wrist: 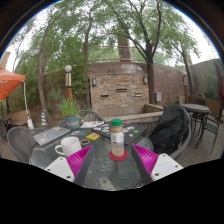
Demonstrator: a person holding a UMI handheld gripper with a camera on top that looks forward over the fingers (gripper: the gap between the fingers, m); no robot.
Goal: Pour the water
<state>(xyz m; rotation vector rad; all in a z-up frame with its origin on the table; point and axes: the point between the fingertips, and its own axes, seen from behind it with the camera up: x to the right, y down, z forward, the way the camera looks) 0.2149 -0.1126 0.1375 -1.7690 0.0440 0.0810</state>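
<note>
gripper view put the bottle (117, 138) on the glass table (100, 170) just ahead of your spread fingers (79, 158), a gap either side. the white mug (69, 147) sat near, beside it. you were approaching, i'd judge; next, close on the bottle.

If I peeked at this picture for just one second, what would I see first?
First you'd spot the bottle with the green band, standing on a red coaster on the glass table, just ahead of the open gripper and in line with the gap between its bright pink pads. Next comes the white mug, to the bottle's left. Beyond the table stand a brick wall and big leafy trees.
</note>
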